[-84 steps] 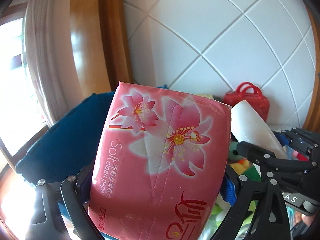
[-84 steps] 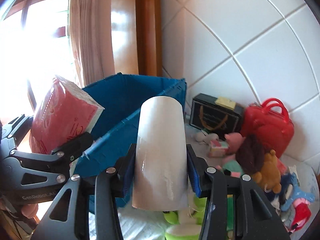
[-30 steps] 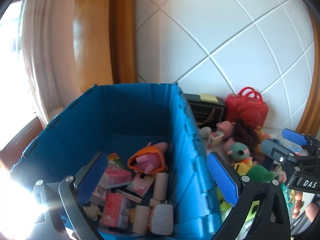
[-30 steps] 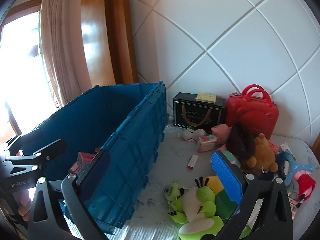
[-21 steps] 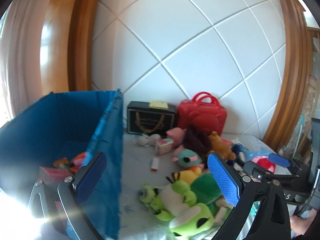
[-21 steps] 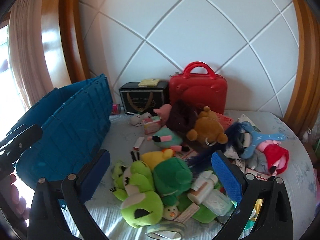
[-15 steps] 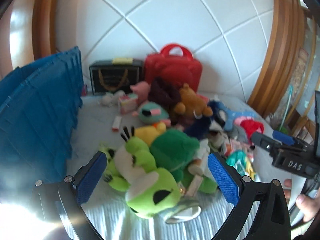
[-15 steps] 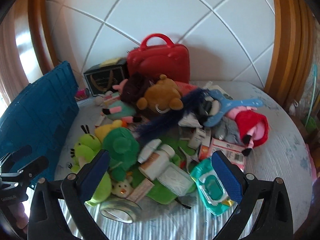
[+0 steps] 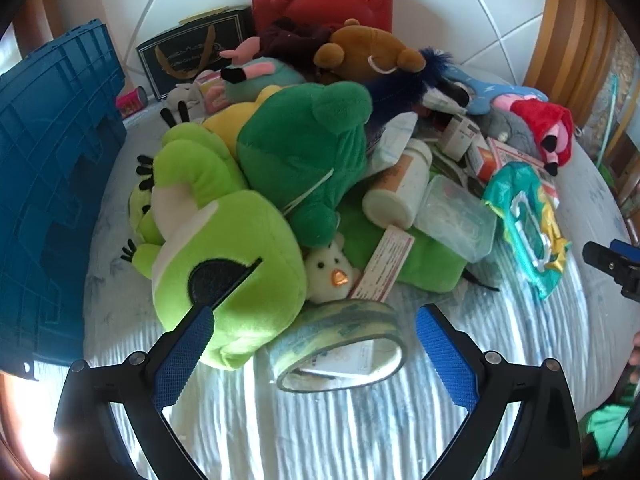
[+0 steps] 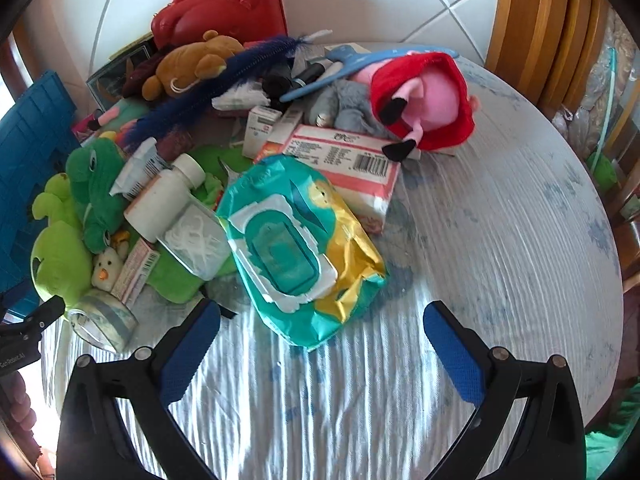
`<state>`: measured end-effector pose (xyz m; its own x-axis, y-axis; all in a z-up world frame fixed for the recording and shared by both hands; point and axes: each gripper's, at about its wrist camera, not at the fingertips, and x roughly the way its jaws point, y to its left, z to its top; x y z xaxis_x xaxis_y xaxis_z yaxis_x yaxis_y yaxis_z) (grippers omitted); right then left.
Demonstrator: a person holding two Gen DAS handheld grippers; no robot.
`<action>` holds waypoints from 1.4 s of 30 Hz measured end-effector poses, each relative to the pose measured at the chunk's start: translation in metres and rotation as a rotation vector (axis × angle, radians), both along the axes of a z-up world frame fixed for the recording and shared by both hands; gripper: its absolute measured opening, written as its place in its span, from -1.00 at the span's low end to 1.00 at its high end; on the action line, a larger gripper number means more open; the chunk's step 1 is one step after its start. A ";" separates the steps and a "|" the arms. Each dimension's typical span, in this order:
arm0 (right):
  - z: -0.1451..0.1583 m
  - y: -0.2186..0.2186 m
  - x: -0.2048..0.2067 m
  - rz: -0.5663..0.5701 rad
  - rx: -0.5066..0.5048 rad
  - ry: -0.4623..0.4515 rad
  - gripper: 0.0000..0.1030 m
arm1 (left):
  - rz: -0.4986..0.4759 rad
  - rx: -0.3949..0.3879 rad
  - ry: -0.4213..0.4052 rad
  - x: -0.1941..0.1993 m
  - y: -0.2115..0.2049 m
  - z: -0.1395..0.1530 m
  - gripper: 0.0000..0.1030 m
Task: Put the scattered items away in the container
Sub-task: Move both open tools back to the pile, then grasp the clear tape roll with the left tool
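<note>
A pile of scattered items lies on the round table. My left gripper [image 9: 312, 344] is open and empty, its jaws either side of a roll of tape [image 9: 340, 346] that leans against a lime-green plush [image 9: 224, 264]. A dark-green frog plush [image 9: 304, 148] and a white bottle [image 9: 400, 184] lie behind. The blue crate [image 9: 48, 184] stands at the left. My right gripper [image 10: 320, 340] is open and empty, just in front of a teal and yellow wet-wipes pack [image 10: 296, 248]. The tape roll also shows in the right wrist view [image 10: 104, 320].
A red case [image 9: 324, 0] and a black gift box [image 9: 192, 52] stand against the tiled wall. A brown bear [image 9: 368, 52], a red-hooded pink plush [image 10: 424, 100], a pink tissue pack [image 10: 344, 160] and small boxes fill the pile. Bare tablecloth [image 10: 500, 240] lies at the right.
Both grippers let go of the pink tissue pack and the white roll over the crate, then swung right and down to the pile. Both are now open and empty.
</note>
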<state>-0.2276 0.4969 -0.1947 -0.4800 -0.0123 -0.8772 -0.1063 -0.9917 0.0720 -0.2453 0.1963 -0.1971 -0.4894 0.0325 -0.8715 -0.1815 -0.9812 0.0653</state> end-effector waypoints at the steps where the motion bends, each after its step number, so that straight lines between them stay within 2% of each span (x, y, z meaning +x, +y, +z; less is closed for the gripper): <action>1: -0.004 0.001 0.001 0.000 0.007 -0.011 1.00 | 0.014 -0.011 -0.011 0.002 -0.007 -0.006 0.99; 6: -0.025 0.004 0.006 -0.021 0.025 -0.060 1.00 | 0.047 -0.028 -0.091 0.007 -0.030 -0.039 0.99; 10: -0.032 0.002 0.001 0.019 0.038 -0.069 1.00 | 0.070 -0.034 -0.113 0.008 -0.032 -0.056 0.94; 15: -0.024 0.011 -0.020 0.071 0.048 -0.055 1.00 | 0.107 -0.013 -0.112 0.012 -0.023 -0.051 0.75; 22: -0.018 0.014 -0.045 0.150 0.037 -0.037 1.00 | 0.084 0.033 -0.042 0.018 0.010 -0.012 0.78; 24: -0.022 0.006 -0.052 0.186 0.037 -0.044 1.00 | 0.091 0.028 -0.057 0.010 0.020 -0.017 0.78; 27: -0.033 -0.006 -0.064 0.227 0.045 -0.068 1.00 | 0.116 -0.001 -0.105 -0.003 0.031 -0.040 0.78; 30: -0.048 -0.016 -0.076 0.255 0.060 -0.089 1.00 | 0.135 -0.033 -0.107 -0.010 0.038 -0.054 0.88; 35: -0.063 -0.019 -0.093 0.251 0.063 -0.092 1.00 | 0.147 -0.041 -0.104 -0.017 0.040 -0.058 0.90; 37: -0.074 -0.016 -0.098 0.236 0.073 -0.119 1.00 | 0.138 -0.046 -0.107 -0.017 0.041 -0.059 0.93; 39: -0.085 -0.012 -0.101 0.226 0.046 -0.147 1.00 | 0.131 -0.050 -0.113 -0.016 0.041 -0.061 0.96; 42: -0.084 -0.014 -0.096 0.234 0.028 -0.160 1.00 | 0.130 -0.047 -0.110 -0.014 0.040 -0.060 0.95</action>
<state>-0.3238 0.4830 -0.2786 -0.3226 -0.0812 -0.9431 0.1181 -0.9920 0.0450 -0.2595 0.2361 -0.2569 -0.3884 -0.0670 -0.9191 -0.0620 -0.9932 0.0986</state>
